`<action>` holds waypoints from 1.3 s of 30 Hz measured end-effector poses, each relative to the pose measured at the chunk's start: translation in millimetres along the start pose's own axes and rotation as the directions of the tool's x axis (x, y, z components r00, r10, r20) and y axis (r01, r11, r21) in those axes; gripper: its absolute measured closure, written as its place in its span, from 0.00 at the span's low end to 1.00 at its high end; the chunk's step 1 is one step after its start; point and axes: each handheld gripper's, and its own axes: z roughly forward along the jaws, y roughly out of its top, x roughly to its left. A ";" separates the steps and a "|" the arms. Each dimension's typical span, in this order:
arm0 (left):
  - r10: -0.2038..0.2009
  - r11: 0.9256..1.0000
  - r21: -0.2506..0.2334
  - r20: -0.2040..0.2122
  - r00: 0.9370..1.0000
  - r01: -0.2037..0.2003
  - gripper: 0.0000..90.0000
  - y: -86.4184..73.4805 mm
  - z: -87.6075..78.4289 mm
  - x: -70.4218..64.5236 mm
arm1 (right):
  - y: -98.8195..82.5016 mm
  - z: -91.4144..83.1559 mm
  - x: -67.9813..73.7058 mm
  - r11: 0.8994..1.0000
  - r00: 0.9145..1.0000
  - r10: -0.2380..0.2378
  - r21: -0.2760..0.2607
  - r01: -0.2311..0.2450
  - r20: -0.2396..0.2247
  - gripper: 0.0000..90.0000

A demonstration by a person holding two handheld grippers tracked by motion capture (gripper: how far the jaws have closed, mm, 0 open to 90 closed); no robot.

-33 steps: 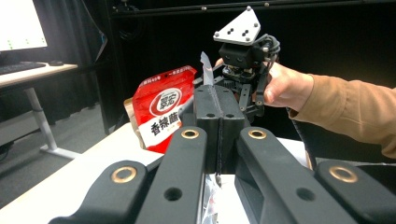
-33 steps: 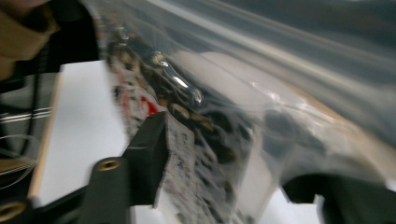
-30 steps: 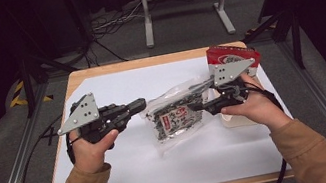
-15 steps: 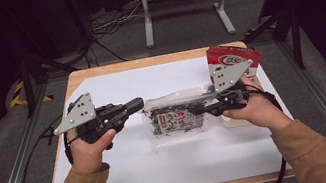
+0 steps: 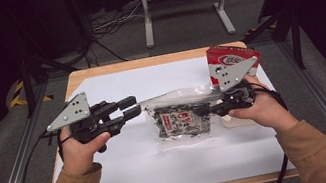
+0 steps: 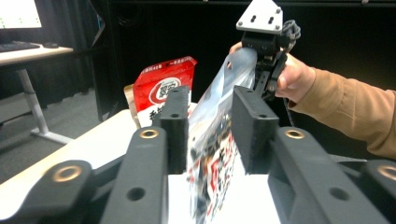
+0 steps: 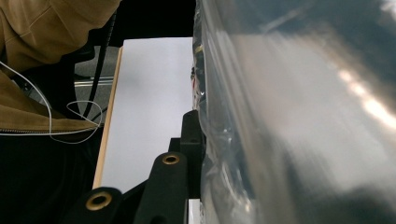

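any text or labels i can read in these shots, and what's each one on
No text can be quoted.
Red pouch: white emblem and characters, too blurred to read.
Clear bag: red and white label, print too small and blurred.
Monitor: faint lines, unreadable.

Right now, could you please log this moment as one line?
right gripper: shut on clear bag | left gripper: jaws just opening, astride bag edge, not pressing | red pouch: upright behind

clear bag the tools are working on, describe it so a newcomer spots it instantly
Start at the white sheet covering the wooden table. At its middle lies a clear plastic bag of dark contents with a red-and-white label, its right end held by the right tool. Unlike the upright red pouch behind it, it is see-through.
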 end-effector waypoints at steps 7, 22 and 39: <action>0.006 0.996 0.085 -0.057 0.998 -0.001 0.61 -10.6 -3.6 5.2 | 4.5 -17.2 0.5 0.999 0.999 0.040 -0.017 -0.040 0.013 0.84; -0.029 0.984 0.167 -0.167 0.986 0.057 0.38 -53.4 -1.8 28.0 | 12.8 -52.7 -5.2 0.994 0.991 0.103 -0.031 -0.101 0.090 0.84; -0.068 0.977 0.183 -0.204 0.977 0.106 0.31 -68.7 -3.4 42.1 | 27.9 -84.0 -12.7 0.983 0.972 0.171 -0.097 -0.157 0.162 0.84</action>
